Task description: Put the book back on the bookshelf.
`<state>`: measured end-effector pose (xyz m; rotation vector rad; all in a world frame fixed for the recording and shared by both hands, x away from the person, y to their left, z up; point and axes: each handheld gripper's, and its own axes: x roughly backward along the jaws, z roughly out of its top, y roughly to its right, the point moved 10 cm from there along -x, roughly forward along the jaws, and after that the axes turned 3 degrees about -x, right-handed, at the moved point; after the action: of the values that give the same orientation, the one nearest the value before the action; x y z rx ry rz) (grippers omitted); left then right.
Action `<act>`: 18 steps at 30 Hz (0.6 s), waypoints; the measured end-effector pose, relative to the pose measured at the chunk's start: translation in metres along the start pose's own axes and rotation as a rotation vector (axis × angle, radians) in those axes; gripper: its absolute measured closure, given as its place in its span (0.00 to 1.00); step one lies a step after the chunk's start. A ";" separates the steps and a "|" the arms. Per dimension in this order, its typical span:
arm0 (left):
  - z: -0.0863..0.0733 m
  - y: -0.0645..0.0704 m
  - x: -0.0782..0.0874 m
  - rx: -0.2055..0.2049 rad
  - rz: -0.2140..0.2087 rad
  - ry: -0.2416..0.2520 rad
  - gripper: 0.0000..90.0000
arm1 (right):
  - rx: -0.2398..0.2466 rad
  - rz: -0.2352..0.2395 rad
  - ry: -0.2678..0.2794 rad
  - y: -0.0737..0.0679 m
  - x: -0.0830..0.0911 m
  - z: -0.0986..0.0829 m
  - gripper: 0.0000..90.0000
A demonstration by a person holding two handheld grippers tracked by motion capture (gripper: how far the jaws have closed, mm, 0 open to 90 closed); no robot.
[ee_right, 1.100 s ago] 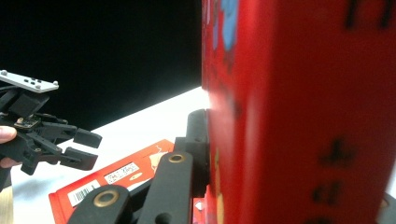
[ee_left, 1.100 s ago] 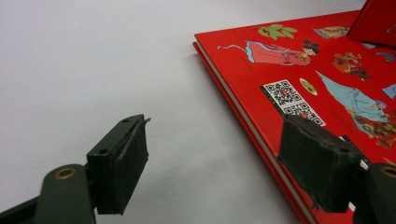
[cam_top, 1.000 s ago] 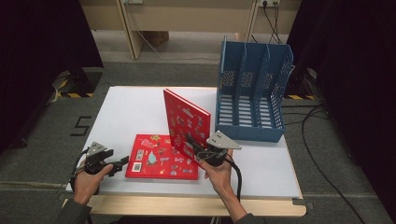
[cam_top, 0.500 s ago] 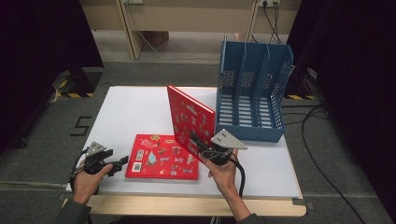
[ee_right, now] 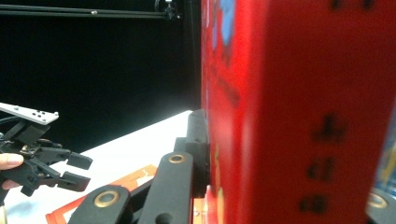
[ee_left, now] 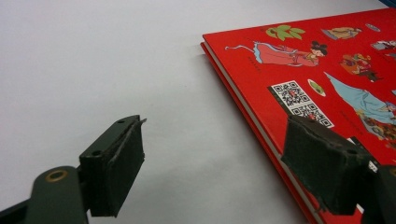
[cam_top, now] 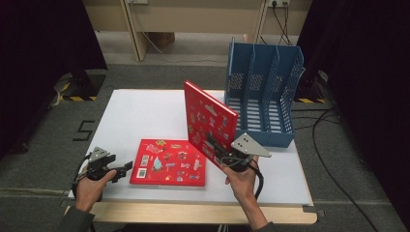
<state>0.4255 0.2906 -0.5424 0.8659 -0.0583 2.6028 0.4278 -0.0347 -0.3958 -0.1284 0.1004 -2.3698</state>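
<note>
A white rectangular table (cam_top: 145, 116) carries a blue plastic file rack with upright slots (cam_top: 263, 92), which stands just beyond and to the right of the right gripper (cam_top: 218, 151). That gripper is clamped on the lower edge of a red hardcover picture book (cam_top: 209, 121), holding it upright and tilted above the table, close to the rack's front. A second red picture book (cam_top: 169, 162) lies flat between the two grippers, its near corner just beside the left gripper (cam_top: 121, 170), whose jaws stand wide apart over bare table.
</note>
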 end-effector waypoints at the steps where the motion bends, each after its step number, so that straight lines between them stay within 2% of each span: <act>1: 0.000 0.000 0.000 -0.002 0.000 -0.003 0.22 | -0.002 -0.003 -0.002 0.001 0.002 0.001 0.88; 9: 0.000 -0.003 -0.001 0.004 0.009 -0.004 0.22 | -0.006 -0.027 0.009 0.011 0.033 0.005 0.88; 14: 0.000 -0.004 -0.002 0.008 0.013 -0.006 0.22 | 0.003 -0.066 0.012 0.022 0.057 0.006 0.88; 18: 0.000 -0.004 -0.003 0.006 0.015 -0.006 0.22 | -0.009 -0.099 0.019 0.032 0.075 0.006 0.88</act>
<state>0.4290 0.2936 -0.5446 0.8787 -0.0583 2.6157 0.3969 -0.1100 -0.3881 -0.1183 0.1166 -2.4702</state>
